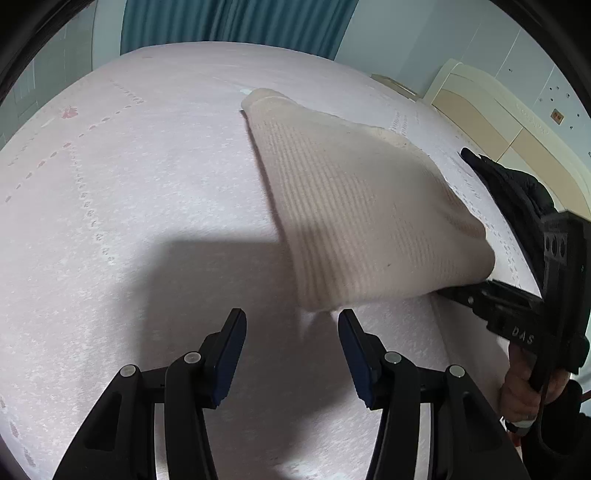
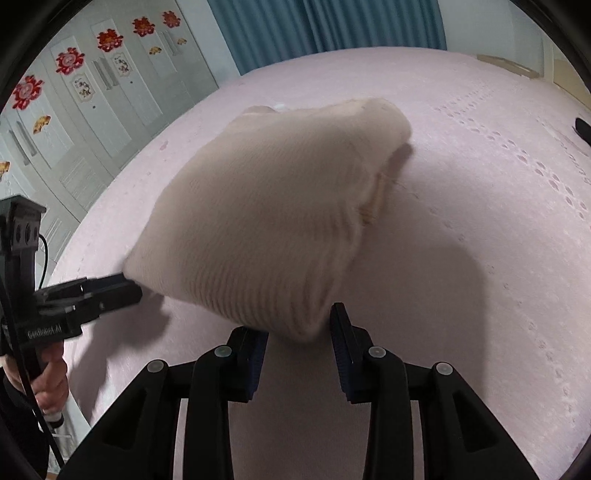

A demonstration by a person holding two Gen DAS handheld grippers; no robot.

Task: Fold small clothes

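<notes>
On the pink bedspread (image 1: 129, 221) a cream ribbed knit garment (image 1: 351, 206) is lifted at its near edge, far end resting on the bed near the teal curtain (image 1: 236, 22).

Left of the garment, left-wrist view: left gripper (image 1: 291, 321) tilts down at the bedspread, jaws parted about halfway. The garment's lower corner hangs just beyond and above the gap; blurred, pads look clear of the cloth, nothing gripped. Its shadow falls on the bedspread left of the garment.

Right of the garment in that view: right gripper body comes in from the frame edge, fingers (image 1: 465, 295) disappearing under the garment's right corner. A hand (image 1: 524, 387) wraps the handle below it, dark sleeve behind. Cream cabinet (image 1: 491, 110) stands beyond the bed.

Right-wrist view: at the garment's left corner the left gripper's fingers (image 2: 110, 291) meet the cloth edge; contact not clear. A hand (image 2: 51, 384) grips that handle. White wardrobe doors (image 2: 92, 96) with red flower stickers stand left of the bed.

Right gripper (image 2: 299, 332) points down at the bedspread, jaws narrowly parted. The garment's near corner dips between the fingertips, motion-blurred; right pad sits just beside the cloth, no clamp visible.
</notes>
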